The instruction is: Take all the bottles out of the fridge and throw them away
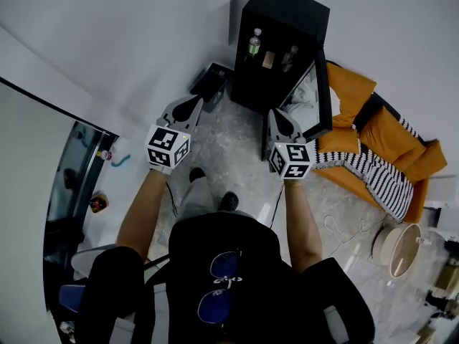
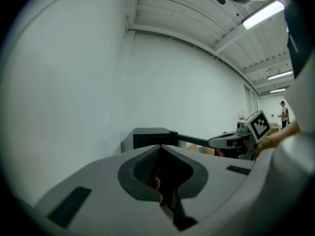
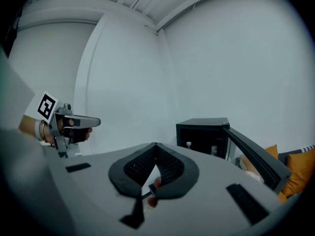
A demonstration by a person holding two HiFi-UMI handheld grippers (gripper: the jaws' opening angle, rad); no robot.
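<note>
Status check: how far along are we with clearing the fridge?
Done: the fridge door stands open. In hand: nothing. The left tool and right tool are both shut and empty, short of the fridge. Left: the bottles sit inside on the shelf, none taken out yet.

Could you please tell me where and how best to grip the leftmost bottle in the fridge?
The bottle stands upright: probably grip its body below the cap, coming level through the open front of the fridge, its door swung aside.
</note>
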